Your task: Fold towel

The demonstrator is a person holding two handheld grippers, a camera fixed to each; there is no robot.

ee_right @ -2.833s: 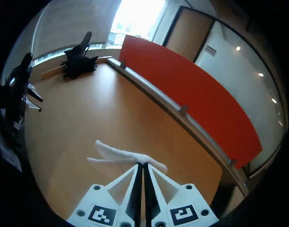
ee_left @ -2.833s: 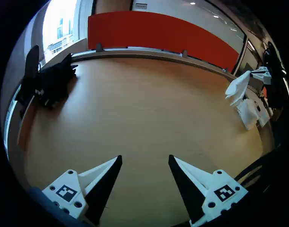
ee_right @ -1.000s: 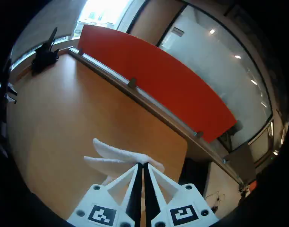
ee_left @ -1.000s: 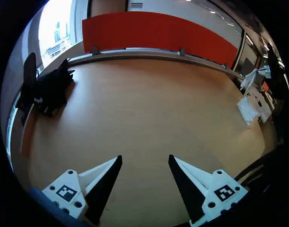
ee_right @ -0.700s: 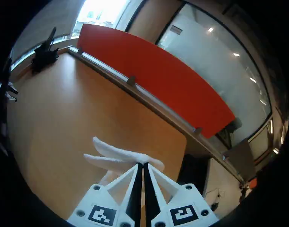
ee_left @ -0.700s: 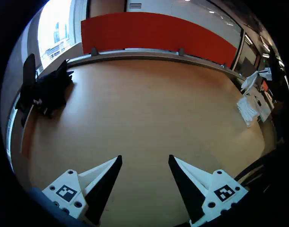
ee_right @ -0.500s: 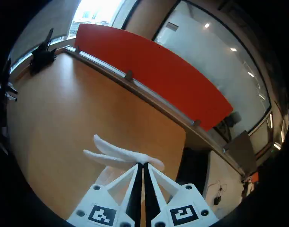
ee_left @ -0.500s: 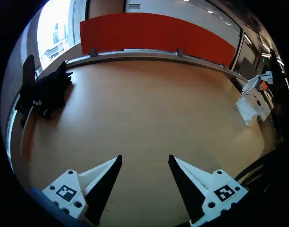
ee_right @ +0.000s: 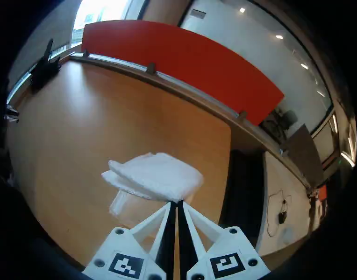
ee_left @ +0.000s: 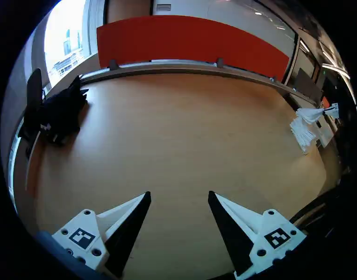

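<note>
Towel bunches above the desk, clamped at its edge by the right gripper, stretching toward ten o'clock. The left gripper, fingers spread, is well apart, the towel at its three o'clock.

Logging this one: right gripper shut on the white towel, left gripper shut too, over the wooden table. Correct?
Not quite. The left gripper is open, as the left gripper view shows, over the wooden table. The right gripper is shut on the white towel.

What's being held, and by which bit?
The right hand-held gripper pinches the white towel by its near edge; the left hand-held gripper holds nothing.
</note>
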